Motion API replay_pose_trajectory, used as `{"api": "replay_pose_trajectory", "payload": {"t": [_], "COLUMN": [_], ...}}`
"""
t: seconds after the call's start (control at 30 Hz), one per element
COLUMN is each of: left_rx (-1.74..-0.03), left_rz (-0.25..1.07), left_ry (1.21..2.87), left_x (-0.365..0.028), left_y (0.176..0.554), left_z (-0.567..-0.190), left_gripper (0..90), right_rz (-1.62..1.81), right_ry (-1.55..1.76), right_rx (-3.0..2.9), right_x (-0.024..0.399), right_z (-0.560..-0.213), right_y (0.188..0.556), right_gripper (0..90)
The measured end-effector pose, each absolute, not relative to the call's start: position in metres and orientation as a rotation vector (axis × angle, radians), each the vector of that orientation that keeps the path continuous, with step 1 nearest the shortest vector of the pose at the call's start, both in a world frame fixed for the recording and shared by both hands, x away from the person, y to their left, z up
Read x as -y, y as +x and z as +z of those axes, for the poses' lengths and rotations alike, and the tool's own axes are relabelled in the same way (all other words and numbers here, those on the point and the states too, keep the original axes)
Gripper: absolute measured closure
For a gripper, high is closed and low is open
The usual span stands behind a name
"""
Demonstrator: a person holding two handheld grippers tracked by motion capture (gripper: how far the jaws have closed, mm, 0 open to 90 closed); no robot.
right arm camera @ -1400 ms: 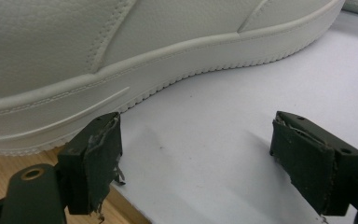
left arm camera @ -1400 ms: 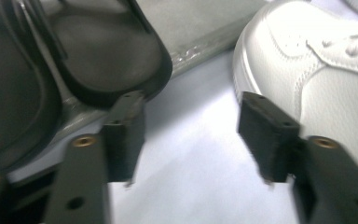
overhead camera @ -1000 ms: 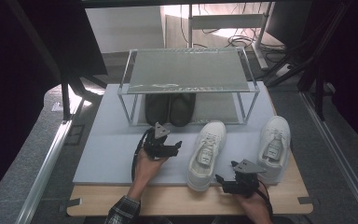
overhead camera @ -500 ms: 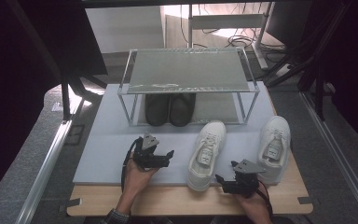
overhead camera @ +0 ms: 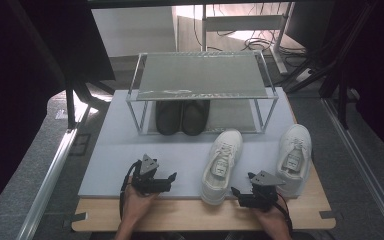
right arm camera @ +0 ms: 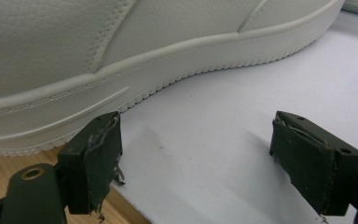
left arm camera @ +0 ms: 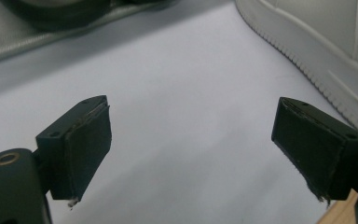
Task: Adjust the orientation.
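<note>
Two white sneakers lie on the pale mat [overhead camera: 110, 165]: one [overhead camera: 222, 160] at the centre, the other [overhead camera: 294, 155] to its right. A pair of dark shoes [overhead camera: 181, 116] stands under the wire rack [overhead camera: 200, 75]. My left gripper [overhead camera: 166, 180] sits near the mat's front edge, left of the centre sneaker. Its jaws have just been opening and stand open [left arm camera: 198, 135] over bare mat, the sneaker's sole [left arm camera: 317, 42] to their right. My right gripper [overhead camera: 242, 195] rests open [right arm camera: 200, 154] beside the centre sneaker's heel [right arm camera: 121, 46], nothing between its pads.
The rack has an upper mesh shelf and thin metal legs [overhead camera: 139, 116]. The mat lies on a wooden table [overhead camera: 190, 215]. Metal rails [overhead camera: 50, 175] run along both sides, with cables and stands beyond the rack.
My left gripper has drawn back from near the rack toward the mat's front edge and slightly left. The right gripper and the shoes have stayed put.
</note>
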State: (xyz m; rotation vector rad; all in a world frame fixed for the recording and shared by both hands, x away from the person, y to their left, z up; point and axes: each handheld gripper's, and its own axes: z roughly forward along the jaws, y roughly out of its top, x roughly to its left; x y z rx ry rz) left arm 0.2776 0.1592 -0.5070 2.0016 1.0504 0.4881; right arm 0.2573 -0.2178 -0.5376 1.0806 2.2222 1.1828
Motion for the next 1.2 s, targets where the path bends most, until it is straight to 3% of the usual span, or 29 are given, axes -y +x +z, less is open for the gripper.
{"api": "replay_pose_trajectory", "payload": {"t": [0.5,0.93,1.2], "left_rx": [-1.098,-1.095,-1.098], "left_rz": [0.523,0.511,0.514], "left_ry": [2.017,1.994,1.992], "left_x": [-0.176,-0.179,-0.179], "left_y": [0.263,0.263,0.263], "left_z": [-0.537,-0.540,-0.540], "left_gripper": [11.8,11.7,12.3], "right_rz": [1.180,1.179,1.172], "right_ry": [1.083,1.081,1.092], "right_rx": [-2.217,-2.220,-2.230], "right_x": [0.218,0.218,0.220], "right_z": [-0.538,-0.537,-0.534], "right_y": [0.257,0.257,0.258], "right_gripper": [18.2,18.3,23.7]}}
